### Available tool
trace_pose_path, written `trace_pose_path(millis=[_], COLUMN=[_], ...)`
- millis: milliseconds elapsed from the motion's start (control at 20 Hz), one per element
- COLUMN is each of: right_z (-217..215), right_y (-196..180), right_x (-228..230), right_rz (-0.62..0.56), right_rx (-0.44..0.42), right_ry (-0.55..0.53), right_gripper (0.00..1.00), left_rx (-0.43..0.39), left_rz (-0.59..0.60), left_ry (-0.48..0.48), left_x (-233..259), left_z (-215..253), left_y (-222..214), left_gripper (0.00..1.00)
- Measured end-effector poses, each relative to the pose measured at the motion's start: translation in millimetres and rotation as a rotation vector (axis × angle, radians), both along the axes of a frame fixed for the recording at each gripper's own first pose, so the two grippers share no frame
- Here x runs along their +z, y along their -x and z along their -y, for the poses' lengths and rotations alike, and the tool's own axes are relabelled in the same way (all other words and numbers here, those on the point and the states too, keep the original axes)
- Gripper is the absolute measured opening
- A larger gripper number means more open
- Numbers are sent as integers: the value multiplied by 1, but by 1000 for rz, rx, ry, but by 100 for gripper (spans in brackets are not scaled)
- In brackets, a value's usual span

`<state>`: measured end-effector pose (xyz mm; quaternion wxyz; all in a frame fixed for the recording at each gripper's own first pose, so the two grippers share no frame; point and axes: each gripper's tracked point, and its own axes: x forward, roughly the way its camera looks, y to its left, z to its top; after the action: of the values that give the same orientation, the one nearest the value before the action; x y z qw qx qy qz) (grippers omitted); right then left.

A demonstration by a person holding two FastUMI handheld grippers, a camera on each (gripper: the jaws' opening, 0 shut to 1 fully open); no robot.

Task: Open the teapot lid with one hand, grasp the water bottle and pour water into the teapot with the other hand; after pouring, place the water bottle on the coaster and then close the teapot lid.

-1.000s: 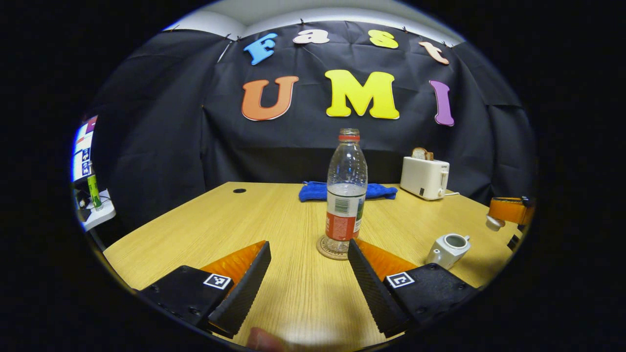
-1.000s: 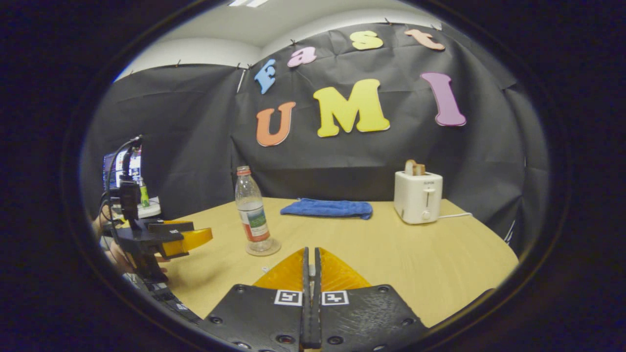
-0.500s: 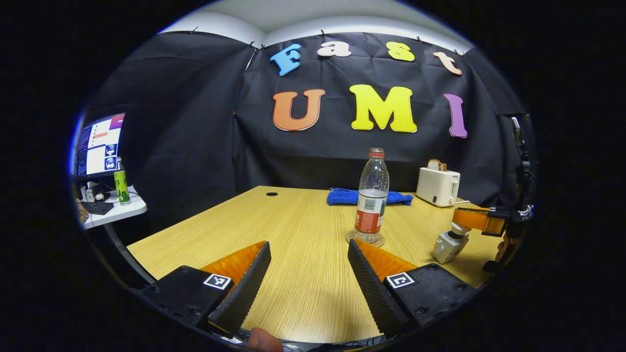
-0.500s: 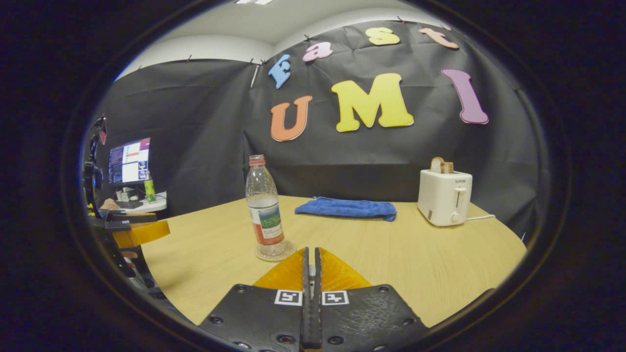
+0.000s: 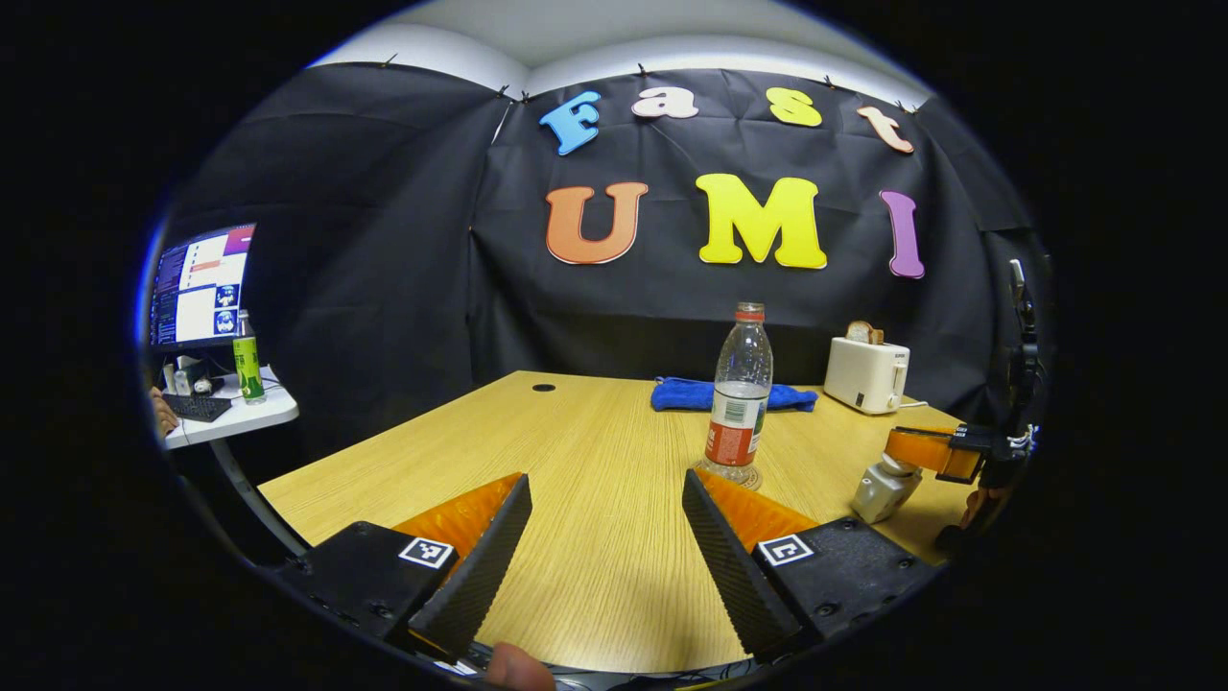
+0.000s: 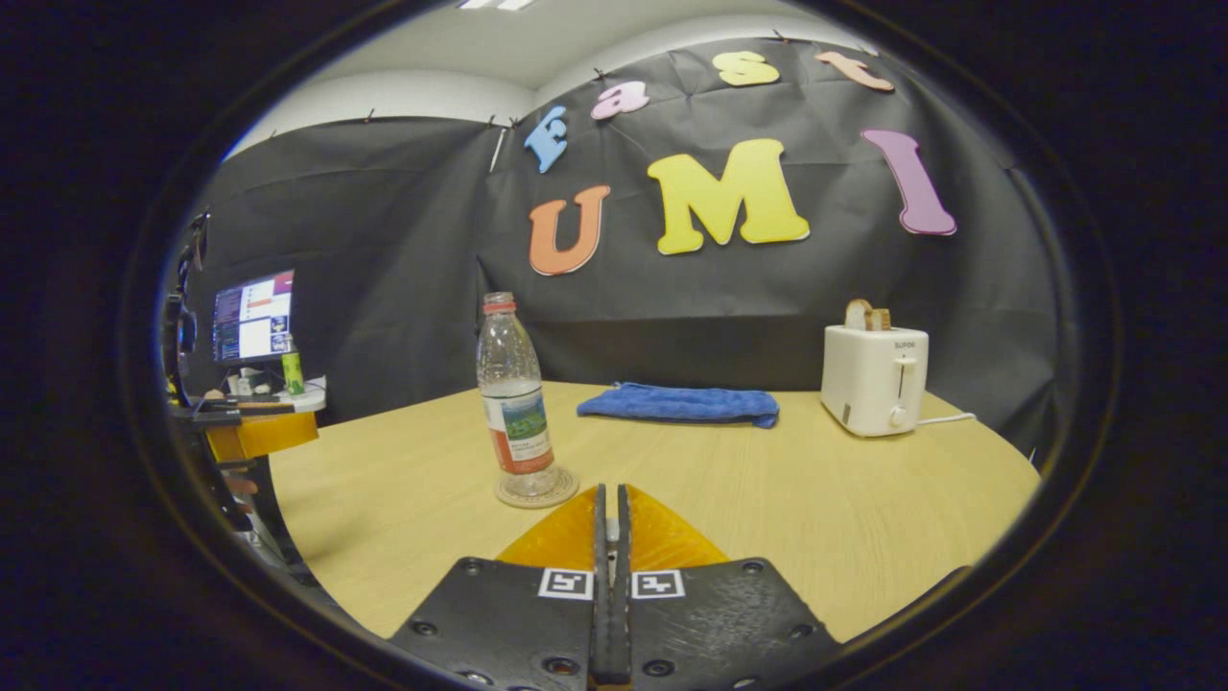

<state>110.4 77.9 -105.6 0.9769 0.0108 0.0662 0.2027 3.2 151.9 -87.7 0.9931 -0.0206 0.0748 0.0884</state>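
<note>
A clear water bottle with a red label stands upright on a round coaster mid-table. My left gripper is open, well short of the bottle, nothing between its fingers. To the right sits a small white teapot with its lid at the pot's top. My right gripper reaches in over the pot and is shut on the lid. In the right gripper view the right gripper has its fingers pressed together, with the bottle and coaster just ahead to the left. The left gripper shows at the far left.
A blue cloth lies at the back of the wooden table. A white toaster with toast stands back right. A side desk with a monitor and a green bottle is off to the left.
My left gripper has drawn back from the bottle, staying open. My right gripper has brought the lid down from above onto the teapot.
</note>
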Motion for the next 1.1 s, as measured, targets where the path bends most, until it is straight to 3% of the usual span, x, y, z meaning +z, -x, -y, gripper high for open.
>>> trace_pose_path(millis=[350, 500, 550, 700, 850, 1100], right_z=[3, 8, 8, 17, 42, 68], right_y=[0, 3, 7, 19, 34, 83], right_x=[-7, -4, 4, 32, 59, 101], right_rz=[-1, 3, 15, 60, 115, 219], right_rx=[-19, -29, -26, -52, -131, -229], right_ry=[-9, -23, -41, -96, -76, 29], right_gripper=[0, 11, 16, 60, 93, 94], left_rx=[-14, -17, -23, -37, -73, -130], left_rz=[27, 49, 62, 133, 173, 190], left_ry=[-22, -20, -18, -18, -41, -16], left_x=[12, 24, 30, 56, 75, 85], left_z=[12, 23, 28, 48, 74, 112], left_y=[-1, -3, -3, -4, -5, 1], left_gripper=[99, 99, 99, 99, 99, 98])
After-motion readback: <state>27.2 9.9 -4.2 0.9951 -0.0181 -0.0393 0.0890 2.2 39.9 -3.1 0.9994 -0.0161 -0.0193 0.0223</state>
